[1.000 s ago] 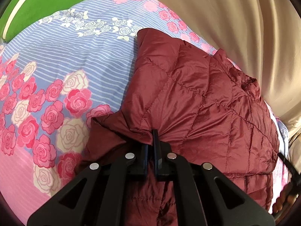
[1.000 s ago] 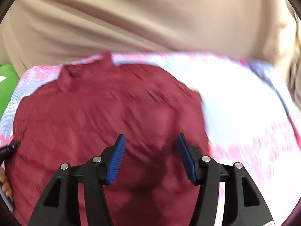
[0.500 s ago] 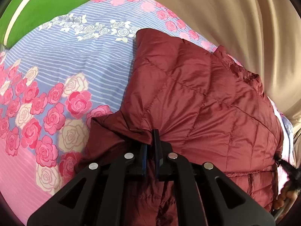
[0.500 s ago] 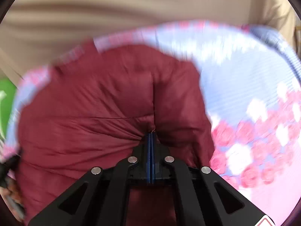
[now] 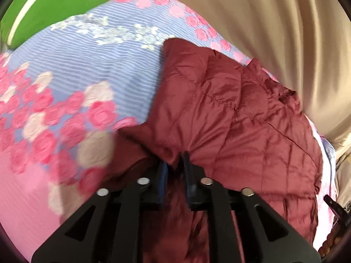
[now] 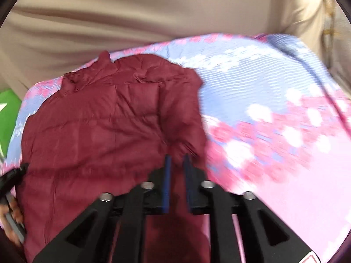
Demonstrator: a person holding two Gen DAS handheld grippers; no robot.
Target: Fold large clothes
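A dark red quilted jacket lies folded on a floral bedspread. My left gripper is at the jacket's near left edge. Its jaws are opening, and a fold of the fabric still bulges between the parted fingers without being pinched. In the right wrist view the jacket fills the left half, collar at the far end. My right gripper sits at the jacket's near right edge, its jaws also opening. Red fabric shows in the narrow gap between the blue pads, not clamped.
A beige curtain hangs close behind the bed's far edge. A green surface lies beyond the far left corner. The bedspread is bare to the right of the jacket. A hand holds the other gripper at the left edge.
Both grippers were shut on jacket fabric half a second ago and their jaws have now parted. The right gripper first closed from wide open, then shifted along the jacket's edge.
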